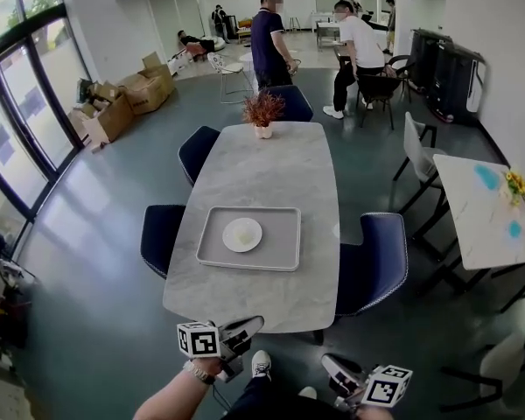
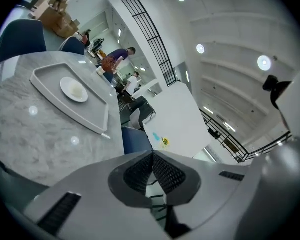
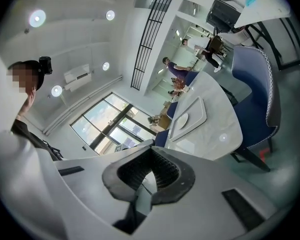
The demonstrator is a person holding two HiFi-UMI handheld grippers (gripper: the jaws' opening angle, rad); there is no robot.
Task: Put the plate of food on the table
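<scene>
A white plate point(image 1: 242, 234) with a pale mound of food sits inside a grey tray point(image 1: 280, 250) on the near half of the long grey marble table point(image 1: 271, 169). Both grippers hang below the table's near edge, well short of the tray. My left gripper point(image 1: 254, 323) is shut with nothing between its pads. My right gripper point(image 1: 326, 360) is also shut and empty. The left gripper view has its closed gripper point(image 2: 153, 153) low, with the plate point(image 2: 74, 89) and tray point(image 2: 92, 124) far off at upper left. Beyond the closed gripper point(image 3: 151, 149) in the right gripper view lie the plate point(image 3: 182, 120) and tray point(image 3: 199, 111).
Dark blue chairs point(image 1: 374, 261) point(image 1: 160, 234) stand along both long sides of the table, and a potted plant point(image 1: 262, 112) at its far end. A white table point(image 1: 486, 208) is at the right. People point(image 1: 269, 38) stand farther back, with cardboard boxes point(image 1: 127, 99) at the left.
</scene>
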